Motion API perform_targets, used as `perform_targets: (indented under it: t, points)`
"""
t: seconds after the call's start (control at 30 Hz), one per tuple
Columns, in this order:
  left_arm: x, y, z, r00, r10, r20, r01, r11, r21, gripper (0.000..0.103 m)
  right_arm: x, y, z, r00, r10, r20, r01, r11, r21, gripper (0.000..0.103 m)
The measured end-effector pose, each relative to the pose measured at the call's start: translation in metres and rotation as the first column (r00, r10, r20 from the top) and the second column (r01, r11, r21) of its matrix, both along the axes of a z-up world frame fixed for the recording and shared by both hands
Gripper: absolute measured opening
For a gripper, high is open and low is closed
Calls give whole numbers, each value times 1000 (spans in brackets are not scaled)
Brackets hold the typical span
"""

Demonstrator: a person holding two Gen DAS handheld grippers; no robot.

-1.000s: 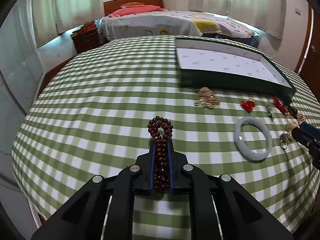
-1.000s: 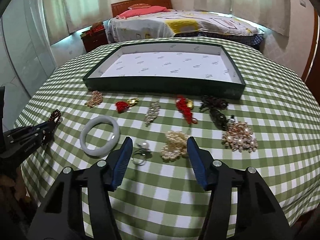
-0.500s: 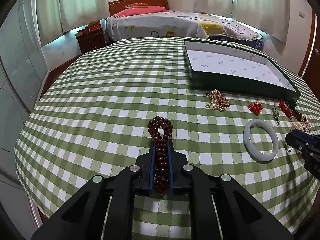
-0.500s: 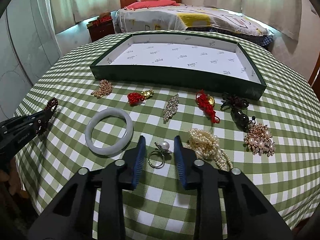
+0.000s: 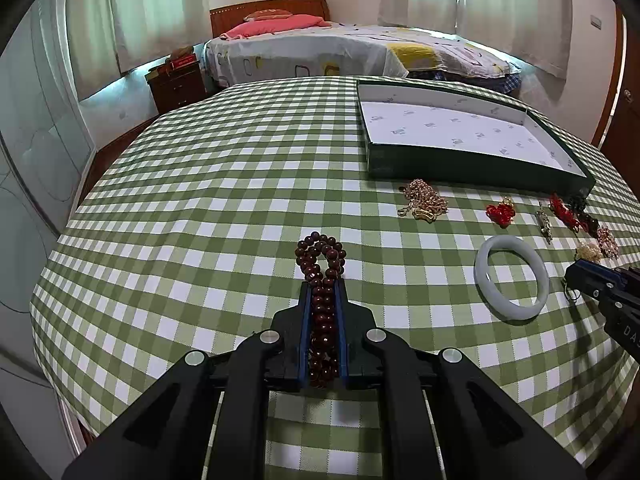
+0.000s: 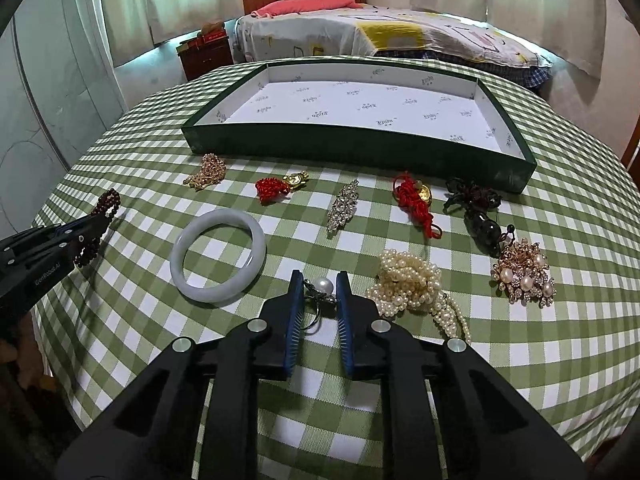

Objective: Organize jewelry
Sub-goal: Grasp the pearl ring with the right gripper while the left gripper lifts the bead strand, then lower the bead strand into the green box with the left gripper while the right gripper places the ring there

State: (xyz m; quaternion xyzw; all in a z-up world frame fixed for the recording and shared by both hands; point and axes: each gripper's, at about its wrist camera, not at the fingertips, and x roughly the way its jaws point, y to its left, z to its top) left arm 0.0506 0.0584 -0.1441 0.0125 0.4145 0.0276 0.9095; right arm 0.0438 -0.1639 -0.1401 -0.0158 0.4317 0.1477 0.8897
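My left gripper (image 5: 323, 282) hangs above the checked tablecloth, shut on a dark red bead bracelet (image 5: 322, 320) whose loop pokes out past the fingertips. From the right wrist view the same gripper (image 6: 100, 220) and bracelet (image 6: 110, 200) show at the far left. My right gripper (image 6: 319, 280) is low over the cloth, jaws closing, with a pearl ring (image 6: 324, 285) between the blue pads and touching both. The green tray (image 6: 352, 148) with white lining lies beyond, nothing in it. In the left wrist view the right gripper (image 5: 572, 276) is at the right edge.
Around the ring lie a white bangle (image 6: 212, 294), a pearl strand heap (image 6: 408, 284), a pearl brooch (image 6: 524, 276), two red knots (image 6: 272, 190), a crystal brooch (image 6: 342, 206), a gold chain (image 6: 206, 176) and a dark corded pendant (image 6: 480, 216). A bed stands behind the table.
The right jaws have come together from wide apart onto the pearl ring, and the gripper has edged up to it. The left gripper keeps its hold on the bead bracelet.
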Motion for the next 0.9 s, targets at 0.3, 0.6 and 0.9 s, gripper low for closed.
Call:
perform_targets:
  t: [0.3,0.6,0.9]
  points:
    - [-1,-4,7,1000,-7,18,7,1000,3,11,-3,-3,12,999,-1,37,1,1000,16,17]
    - [13,-24,34,996,-59,68,59,998,-7,11,8,-20,48,992,-28,120,22,998,54,17]
    - [63,-63,67,980,-142,142,148,989,-30,11,59,-51,80,975,-94,199,83,995,64,17]
